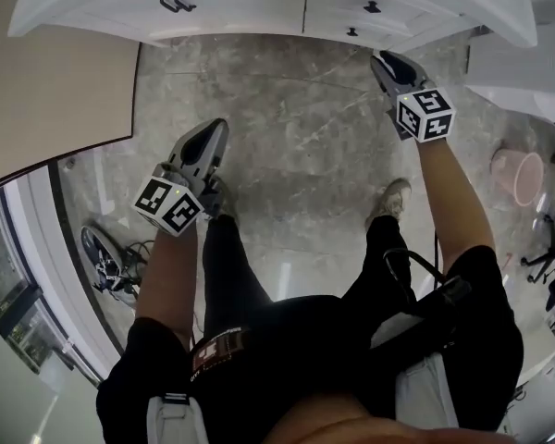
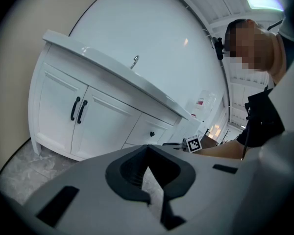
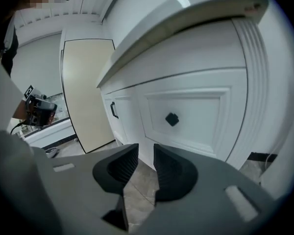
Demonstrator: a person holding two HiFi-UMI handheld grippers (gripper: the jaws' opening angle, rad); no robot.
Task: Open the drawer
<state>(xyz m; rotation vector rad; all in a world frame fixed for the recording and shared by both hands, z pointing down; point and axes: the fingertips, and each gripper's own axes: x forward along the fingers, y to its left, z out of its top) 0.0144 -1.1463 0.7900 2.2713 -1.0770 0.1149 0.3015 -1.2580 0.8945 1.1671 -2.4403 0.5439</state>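
Two knobs (image 1: 372, 7), drawer (image 3: 206, 116) seemingly shut, cabinet (image 1: 240, 3) cropped

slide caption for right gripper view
Right gripper, jaws apart and empty, faces the black knob on the closed drawer

I see a grey marbled floor (image 1: 296, 137) underfoot, with a pink bucket (image 1: 518, 176) standing on it at the far right and a beige panel (image 1: 55, 72) on the left. White double doors (image 2: 104, 126) carry two black handles (image 2: 76, 108) side by side. A faucet (image 2: 135, 61) rises from the countertop (image 2: 112, 71).
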